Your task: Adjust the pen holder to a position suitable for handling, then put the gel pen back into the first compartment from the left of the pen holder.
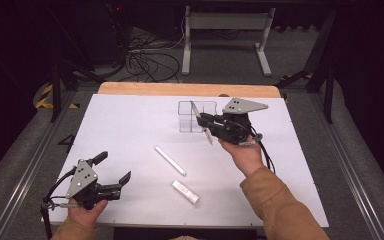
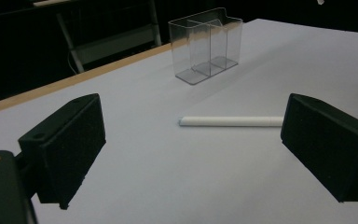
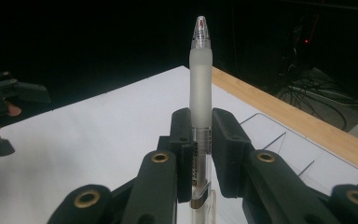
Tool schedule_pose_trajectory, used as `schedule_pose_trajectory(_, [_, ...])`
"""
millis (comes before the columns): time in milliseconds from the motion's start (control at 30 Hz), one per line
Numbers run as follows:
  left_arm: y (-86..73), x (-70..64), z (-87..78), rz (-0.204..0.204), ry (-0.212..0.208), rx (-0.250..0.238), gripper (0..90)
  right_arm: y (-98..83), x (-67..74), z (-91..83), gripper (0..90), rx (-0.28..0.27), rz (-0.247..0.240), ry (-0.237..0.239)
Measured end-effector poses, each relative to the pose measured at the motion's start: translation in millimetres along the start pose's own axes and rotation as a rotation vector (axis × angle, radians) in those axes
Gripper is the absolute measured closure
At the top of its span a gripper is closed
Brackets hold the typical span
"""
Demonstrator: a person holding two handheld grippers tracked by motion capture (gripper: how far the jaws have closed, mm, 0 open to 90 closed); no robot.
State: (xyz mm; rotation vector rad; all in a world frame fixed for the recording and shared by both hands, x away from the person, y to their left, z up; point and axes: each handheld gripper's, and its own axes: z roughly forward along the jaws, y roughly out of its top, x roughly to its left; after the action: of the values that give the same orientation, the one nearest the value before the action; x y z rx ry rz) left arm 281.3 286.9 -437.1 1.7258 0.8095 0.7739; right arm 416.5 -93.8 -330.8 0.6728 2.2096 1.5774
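Note:
My right gripper (image 1: 203,120) is shut on a frosted clear pen (image 1: 208,136), held above the table right beside a clear divided box (image 1: 187,112). In the right gripper view the pen (image 3: 201,70) stands straight up between the pressed pads of my right gripper (image 3: 200,135), its tip pointing away, with the box (image 3: 307,154) below at the right. My left gripper (image 1: 114,167) hovers near the front left corner, open and with nothing in it. Between the jaws of my left gripper (image 2: 191,149) I see a white pen (image 2: 230,121) lying on the table and the box (image 2: 205,44) beyond it.
The white pen (image 1: 169,160) lies slantwise mid-table, and a short white tube (image 1: 185,192) lies nearer the front edge. A white sheet (image 1: 130,125) covers the table, with a wooden edge (image 1: 180,89) at the back. Cables and a desk frame (image 1: 225,35) are on the floor beyond.

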Motion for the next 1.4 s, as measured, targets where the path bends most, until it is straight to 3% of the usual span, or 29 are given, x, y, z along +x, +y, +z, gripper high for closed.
schedule_pose_trajectory(200, [-0.7,1.3,-1.2,-0.001,0.004,0.001,7.1,5.5,-4.5,7.4,79.1,-0.022,0.007,-0.02])
schedule_pose_trajectory(767, [-1.4,1.4,-1.5,-0.001,0.005,0.002,7.2,7.7,-7.2,18.3,79.1,-0.05,-0.034,-0.062])
schedule_pose_trajectory(900, [-1.4,1.4,-2.1,0.001,0.007,0.002,7.2,8.6,-10.6,27.4,79.1,-0.084,-0.053,-0.074])
schedule_pose_trajectory(1000, [-1.7,1.9,-2.3,0.0,0.007,0.001,7.2,8.7,-12.5,38.3,79.1,-0.135,-0.109,-0.092])
schedule_pose_trajectory(1100, [-1.8,1.8,-2.4,0.0,0.007,0.0,7.2,8.3,-13.3,43.3,79.1,-0.15,-0.121,-0.095])
schedule_pose_trajectory(1333, [-2.0,1.3,-2.1,-0.001,0.005,0.0,7.2,4.4,-19.2,60.5,79.1,-0.193,-0.104,-0.097])
schedule_pose_trajectory(1400, [-2.1,1.5,-2.0,-0.003,0.002,0.001,7.2,1.3,-25.0,67.3,79.0,-0.207,-0.071,-0.092])
